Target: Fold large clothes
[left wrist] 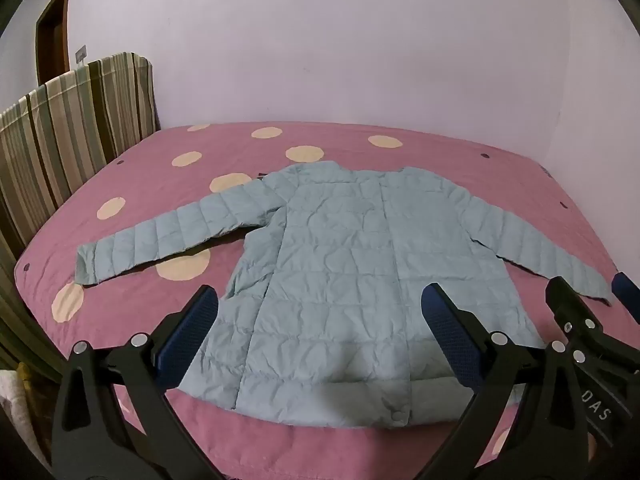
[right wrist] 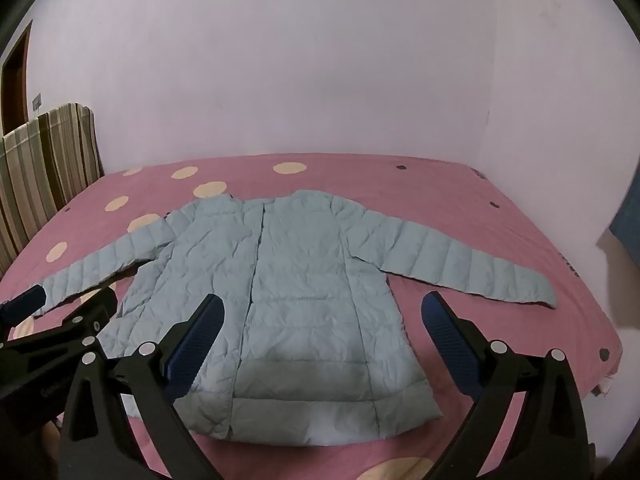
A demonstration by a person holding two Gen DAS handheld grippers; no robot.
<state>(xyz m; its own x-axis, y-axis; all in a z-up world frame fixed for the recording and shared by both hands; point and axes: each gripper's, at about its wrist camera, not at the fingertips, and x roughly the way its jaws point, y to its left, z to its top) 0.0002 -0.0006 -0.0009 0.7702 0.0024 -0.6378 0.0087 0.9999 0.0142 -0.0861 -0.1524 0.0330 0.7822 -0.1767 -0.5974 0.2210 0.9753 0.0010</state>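
Observation:
A pale blue quilted jacket (left wrist: 340, 276) (right wrist: 288, 292) lies flat on the pink bed, front up, collar toward the far wall, hem nearest me, both sleeves spread out to the sides. My left gripper (left wrist: 320, 298) hovers open above the jacket's lower half, nothing between its blue pads. My right gripper (right wrist: 322, 306) is also open, hanging over the jacket's lower right part and touching nothing. Each gripper shows in the other's view: the right gripper (left wrist: 588, 292) at the right edge, the left gripper (right wrist: 72, 296) at the left edge.
The bed (left wrist: 360, 140) (right wrist: 480, 208) has a pink cover with cream dots. A striped headboard (left wrist: 72, 140) (right wrist: 48, 160) stands at the left, a plain wall behind. A brown door (left wrist: 52, 36) is at the far left. A blue object (right wrist: 630, 220) sits beyond the bed's right edge.

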